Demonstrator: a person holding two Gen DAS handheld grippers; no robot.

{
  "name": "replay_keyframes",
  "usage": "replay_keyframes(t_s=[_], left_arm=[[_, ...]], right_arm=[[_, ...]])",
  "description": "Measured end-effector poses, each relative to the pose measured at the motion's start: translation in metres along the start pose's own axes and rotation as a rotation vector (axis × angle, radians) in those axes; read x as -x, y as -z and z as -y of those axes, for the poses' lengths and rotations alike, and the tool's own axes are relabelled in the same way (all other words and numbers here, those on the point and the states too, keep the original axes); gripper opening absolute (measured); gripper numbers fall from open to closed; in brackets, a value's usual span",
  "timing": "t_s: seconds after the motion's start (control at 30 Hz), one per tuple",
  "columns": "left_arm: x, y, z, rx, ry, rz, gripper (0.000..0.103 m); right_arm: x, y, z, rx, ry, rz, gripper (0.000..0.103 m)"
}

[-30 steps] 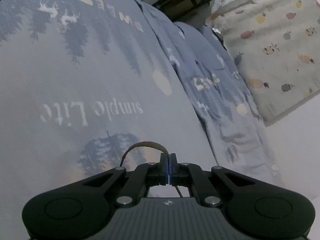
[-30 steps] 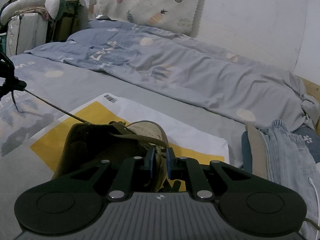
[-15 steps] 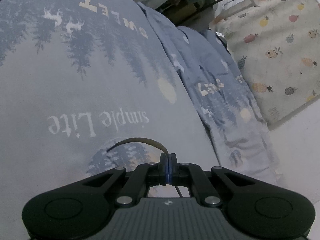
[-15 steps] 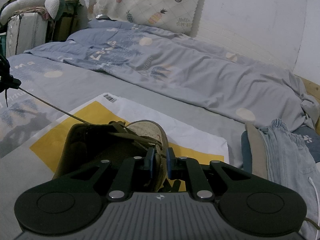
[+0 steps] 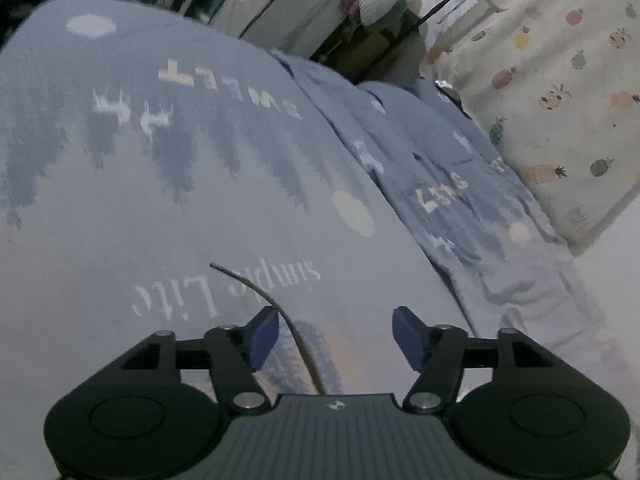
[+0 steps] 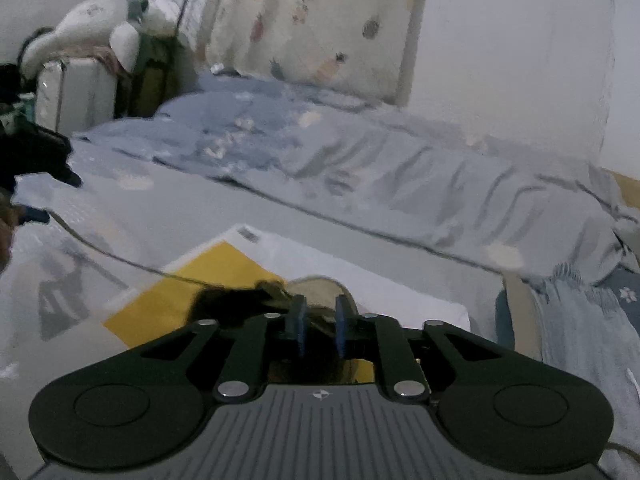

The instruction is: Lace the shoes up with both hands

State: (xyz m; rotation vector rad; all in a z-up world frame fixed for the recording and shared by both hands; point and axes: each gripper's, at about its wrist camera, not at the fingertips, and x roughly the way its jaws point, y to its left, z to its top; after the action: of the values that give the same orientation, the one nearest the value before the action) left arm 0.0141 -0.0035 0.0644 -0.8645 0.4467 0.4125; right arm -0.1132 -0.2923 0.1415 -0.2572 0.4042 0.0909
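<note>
A dark shoe (image 6: pixel 236 304) with a tan lining sits on a yellow and white mailer bag (image 6: pixel 208 276) on the bed. My right gripper (image 6: pixel 320 330) hovers just behind it. Its jaws are opening, a narrow gap apart, and the shoe's rim shows blurred in the gap. A brown lace (image 6: pixel 120 258) sags from the shoe leftward to my left gripper (image 6: pixel 48 196) at the frame's edge. In the left wrist view my left gripper (image 5: pixel 336 336) is opening wide. The lace (image 5: pixel 280 312) lies loose between the jaws, close to the left pad (image 5: pixel 262 336), its tip pointing forward.
A grey-blue printed sheet (image 5: pixel 160 200) covers the bed. A rumpled duvet (image 6: pixel 400 168) lies along the wall, under a pineapple-print cloth (image 5: pixel 560 100). Folded jeans (image 6: pixel 580 320) lie at the right. Storage bags and a plush toy (image 6: pixel 92 20) stand past the bed's far end.
My left gripper went from shut on the lace to wide open; the lace's looped end sprang out straight and the taut lace went slack. The right jaws widened slightly. Both views tilted upward.
</note>
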Motion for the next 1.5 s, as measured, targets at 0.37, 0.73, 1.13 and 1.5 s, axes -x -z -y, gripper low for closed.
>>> replay_keyframes(t_s=[0.37,0.73,1.13,1.5], left_arm=[[0.042,0.038,0.054,-0.171,0.287,0.006,0.082],[0.066,0.119,0.113,-0.332,0.543,-0.133,0.083],[0.074,0.161,0.125,-0.418,0.625,-0.224,0.083],[0.07,0.156,0.122,-0.405,0.629,-0.241,0.083]], right_arm=[[0.022,0.017,0.105,-0.312,0.172,0.034,0.037],[0.051,0.092,0.225,-0.567,0.517,-0.082,0.037],[0.054,0.128,0.265,-0.679,0.627,-0.18,0.036],[0.032,0.128,0.257,-0.557,0.742,-0.221,0.008]])
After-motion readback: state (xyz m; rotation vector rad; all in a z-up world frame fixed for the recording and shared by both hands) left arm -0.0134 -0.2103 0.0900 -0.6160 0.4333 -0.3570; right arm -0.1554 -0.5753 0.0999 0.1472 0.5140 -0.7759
